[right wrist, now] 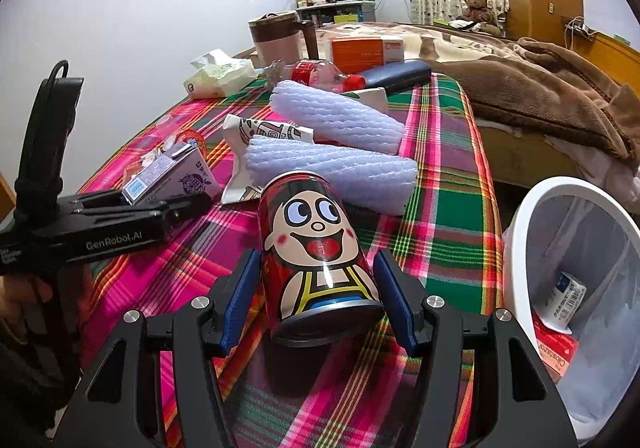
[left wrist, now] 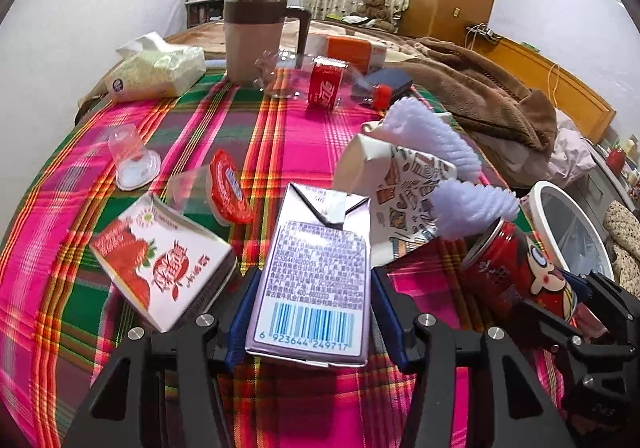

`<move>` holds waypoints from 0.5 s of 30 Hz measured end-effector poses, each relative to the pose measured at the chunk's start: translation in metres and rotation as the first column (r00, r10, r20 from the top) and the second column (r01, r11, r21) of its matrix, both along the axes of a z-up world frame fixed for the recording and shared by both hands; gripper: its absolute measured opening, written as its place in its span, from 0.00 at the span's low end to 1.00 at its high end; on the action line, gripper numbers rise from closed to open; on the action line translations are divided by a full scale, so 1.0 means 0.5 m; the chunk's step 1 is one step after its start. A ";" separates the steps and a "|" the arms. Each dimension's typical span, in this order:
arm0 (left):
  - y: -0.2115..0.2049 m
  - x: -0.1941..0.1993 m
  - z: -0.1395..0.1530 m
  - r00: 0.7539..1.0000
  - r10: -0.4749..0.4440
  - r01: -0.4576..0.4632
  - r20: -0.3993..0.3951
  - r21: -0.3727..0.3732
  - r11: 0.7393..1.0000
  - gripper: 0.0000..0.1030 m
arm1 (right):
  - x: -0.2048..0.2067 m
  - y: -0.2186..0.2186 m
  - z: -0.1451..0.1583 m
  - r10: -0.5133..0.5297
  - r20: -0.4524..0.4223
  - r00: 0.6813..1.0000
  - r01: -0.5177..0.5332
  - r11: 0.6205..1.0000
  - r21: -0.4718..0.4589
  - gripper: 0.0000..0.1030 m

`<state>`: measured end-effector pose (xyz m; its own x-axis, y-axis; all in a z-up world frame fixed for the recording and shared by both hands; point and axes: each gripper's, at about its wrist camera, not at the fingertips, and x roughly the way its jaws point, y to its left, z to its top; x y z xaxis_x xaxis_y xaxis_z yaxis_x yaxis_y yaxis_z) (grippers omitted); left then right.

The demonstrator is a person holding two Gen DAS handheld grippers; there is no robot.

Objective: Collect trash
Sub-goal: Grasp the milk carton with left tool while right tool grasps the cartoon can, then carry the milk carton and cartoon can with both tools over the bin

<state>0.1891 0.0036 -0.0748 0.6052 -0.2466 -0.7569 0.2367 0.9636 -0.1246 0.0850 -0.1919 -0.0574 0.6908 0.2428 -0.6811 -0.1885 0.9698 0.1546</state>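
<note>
between the left gripper (left wrist: 308,312) fingers sits a pinched purple carton (left wrist: 312,280).

Worktop (right wrist: 440,207) layout: drink carton (left wrist: 312,280) at centre, between the pads of the left hand-held gripper (left wrist: 308,312); strawberry carton (left wrist: 160,264) touching it at 9 o'clock; patterned paper cup (left wrist: 404,199) at 1 o'clock, foam sleeves (right wrist: 336,171) on it. Can (right wrist: 316,248) at 3 o'clock, within the right hand-held gripper (right wrist: 320,292). Bin (right wrist: 528,215) beyond the worktop's 3 o'clock edge. Mug (left wrist: 256,35) and tissue pack (left wrist: 156,71) at 12 o'clock.
</note>
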 end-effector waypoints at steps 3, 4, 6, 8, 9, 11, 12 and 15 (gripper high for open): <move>0.001 -0.003 0.003 1.000 0.000 0.000 0.007 -0.010 1.000 0.53 | 0.012 -0.001 -0.005 0.013 -0.024 1.000 -0.012 1.000 0.027 0.59; 0.001 -0.003 0.003 1.000 0.001 -0.001 0.006 -0.011 1.000 0.52 | 0.017 0.001 -0.009 0.017 -0.040 0.999 -0.015 0.999 0.034 0.59; 0.003 0.000 0.001 1.000 0.005 -0.005 -0.003 -0.018 1.000 0.45 | 0.027 0.008 -0.013 0.015 -0.052 0.999 -0.013 0.999 0.029 0.63; 0.006 -0.001 0.000 1.000 0.007 -0.007 -0.007 -0.027 1.000 0.44 | 0.032 0.013 -0.015 0.016 -0.052 0.999 -0.015 1.000 0.019 0.63; 0.006 0.000 -0.001 1.000 0.011 -0.011 -0.010 -0.026 1.000 0.42 | 0.035 0.016 -0.017 0.018 -0.060 0.998 -0.017 1.000 0.019 0.63; 0.008 0.001 -0.003 1.000 0.017 -0.017 -0.012 -0.021 1.000 0.40 | 0.037 0.017 -0.020 0.020 -0.072 0.997 -0.018 1.000 0.024 0.63; 0.009 0.000 -0.002 1.000 0.019 -0.019 -0.011 -0.021 1.000 0.40 | 0.038 0.018 -0.021 0.018 -0.075 0.997 -0.016 1.000 0.025 0.63; 0.007 -0.005 0.001 1.000 0.017 -0.017 -0.006 -0.024 1.000 0.40 | 0.031 0.020 -0.016 0.006 -0.053 0.999 -0.005 1.000 0.013 0.58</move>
